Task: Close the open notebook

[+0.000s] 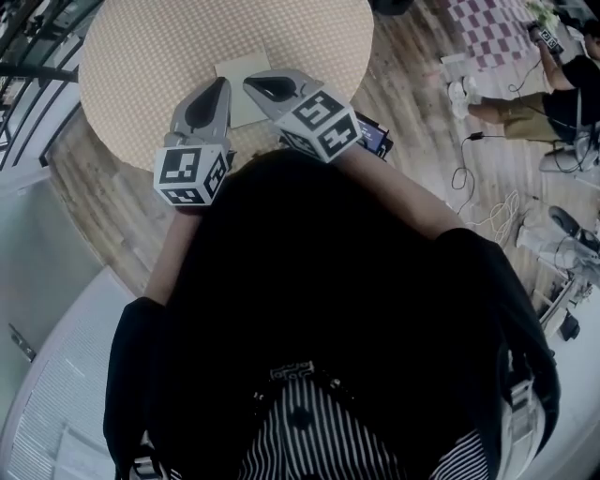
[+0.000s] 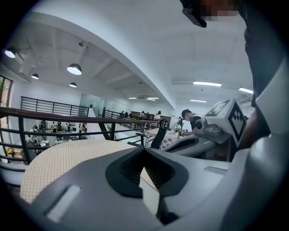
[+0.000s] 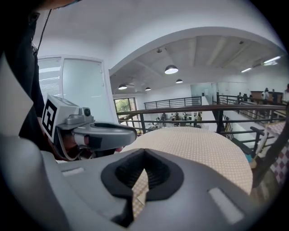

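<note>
Plainly, the left claw (image 2: pixel 144 149) is clenched, its dark ribbed pads meeting at the tips with nothing caught between them. The right claw (image 3: pixel 144 151) is likewise clenched and empty. Both hang side by side above the near part of the worktop (image 1: pixel 141 47), tips pointing away from the person holding them.

Just beyond those tips the notebook (image 1: pixel 246 80) lies flat on the worktop, a single pale rectangle partly hidden behind the claws. It appears closed.

The worktop is round with a tan, finely dotted covering. Around it runs a wooden plank floor (image 1: pixel 422 94), with loose cables (image 1: pixel 487 211) and a purple-and-white checked cloth (image 1: pixel 492 28) off to the right, near another person (image 1: pixel 525 108). A dark railing (image 2: pixel 67 119) borders the far side, under a white arched ceiling with round lamps (image 2: pixel 74 69).
</note>
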Action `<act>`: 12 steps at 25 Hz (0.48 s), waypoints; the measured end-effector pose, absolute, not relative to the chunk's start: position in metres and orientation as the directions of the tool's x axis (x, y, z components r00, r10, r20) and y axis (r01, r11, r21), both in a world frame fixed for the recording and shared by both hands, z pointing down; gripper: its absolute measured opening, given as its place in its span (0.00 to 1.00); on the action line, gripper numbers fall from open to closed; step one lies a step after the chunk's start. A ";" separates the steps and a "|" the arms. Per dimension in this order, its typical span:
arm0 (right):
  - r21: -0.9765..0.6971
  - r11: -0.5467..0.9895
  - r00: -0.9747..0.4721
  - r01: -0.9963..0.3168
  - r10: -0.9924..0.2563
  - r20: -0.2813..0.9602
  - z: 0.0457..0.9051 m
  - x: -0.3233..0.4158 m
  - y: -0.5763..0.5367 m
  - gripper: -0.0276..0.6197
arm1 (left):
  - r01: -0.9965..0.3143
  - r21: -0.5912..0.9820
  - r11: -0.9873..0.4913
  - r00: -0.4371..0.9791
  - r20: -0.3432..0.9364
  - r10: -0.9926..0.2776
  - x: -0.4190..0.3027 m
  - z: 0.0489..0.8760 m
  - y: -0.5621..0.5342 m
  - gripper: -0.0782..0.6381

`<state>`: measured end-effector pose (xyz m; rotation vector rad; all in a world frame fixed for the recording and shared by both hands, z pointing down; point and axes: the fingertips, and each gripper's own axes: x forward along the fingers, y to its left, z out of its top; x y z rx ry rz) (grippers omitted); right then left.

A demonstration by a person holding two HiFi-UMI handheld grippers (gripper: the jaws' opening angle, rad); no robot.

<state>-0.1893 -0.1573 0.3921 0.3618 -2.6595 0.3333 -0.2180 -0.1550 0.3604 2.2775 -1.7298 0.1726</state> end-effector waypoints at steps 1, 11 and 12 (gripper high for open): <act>-0.181 0.934 -0.870 -0.308 -0.200 0.451 0.393 -0.188 -0.158 0.04 | -0.955 0.149 -0.255 0.287 0.265 -0.920 -0.215 0.363 -0.154 0.10; -0.224 0.938 -0.872 -0.266 -0.135 0.471 0.399 -0.200 -0.148 0.04 | -0.955 0.157 -0.251 0.287 0.288 -0.914 -0.217 0.366 -0.150 0.10; -0.225 0.939 -0.871 -0.260 -0.127 0.474 0.400 -0.201 -0.146 0.04 | -0.957 0.157 -0.246 0.282 0.288 -0.915 -0.218 0.366 -0.150 0.10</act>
